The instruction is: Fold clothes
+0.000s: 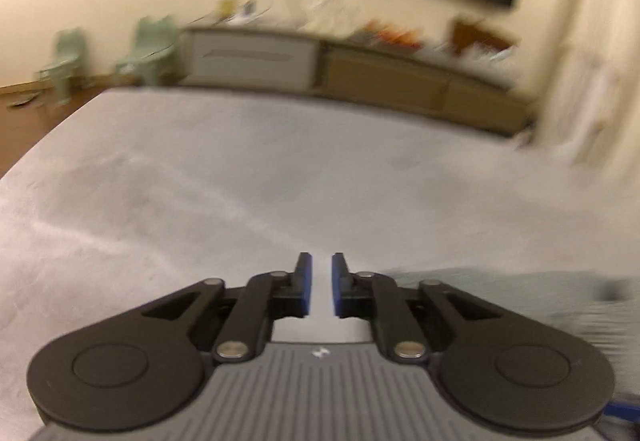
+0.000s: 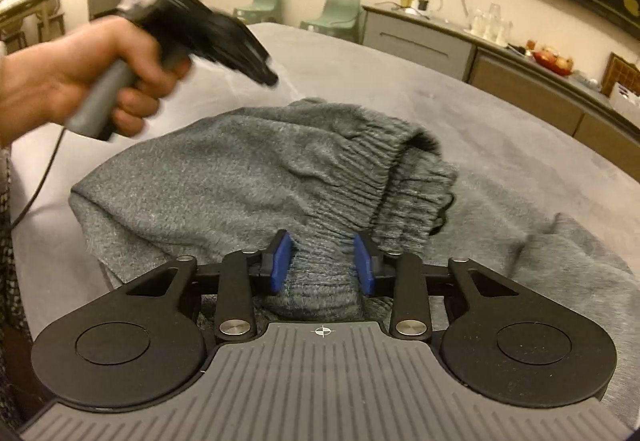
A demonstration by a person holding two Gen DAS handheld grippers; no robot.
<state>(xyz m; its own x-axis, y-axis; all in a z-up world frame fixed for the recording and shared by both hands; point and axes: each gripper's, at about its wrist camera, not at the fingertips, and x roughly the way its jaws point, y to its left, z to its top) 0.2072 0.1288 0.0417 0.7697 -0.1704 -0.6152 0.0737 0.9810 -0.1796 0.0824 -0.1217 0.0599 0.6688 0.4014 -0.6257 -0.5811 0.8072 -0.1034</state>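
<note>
- Right wrist view: right gripper (image 2: 323,264) has its blue pads closed on the ribbed band of the grey garment (image 2: 256,177), fabric bunched between them.
- Garment lies crumpled on the grey table (image 2: 500,113), just ahead of that gripper.
- Left gripper (image 2: 256,71), held in a hand (image 2: 80,81), hovers above the garment's far edge (motion-blurred).
- Left wrist view: left gripper (image 1: 321,283) stands with a narrow gap between its pads, nothing between them.
- Beyond: grey sideboard (image 2: 420,37), green chairs (image 2: 336,13).
</note>
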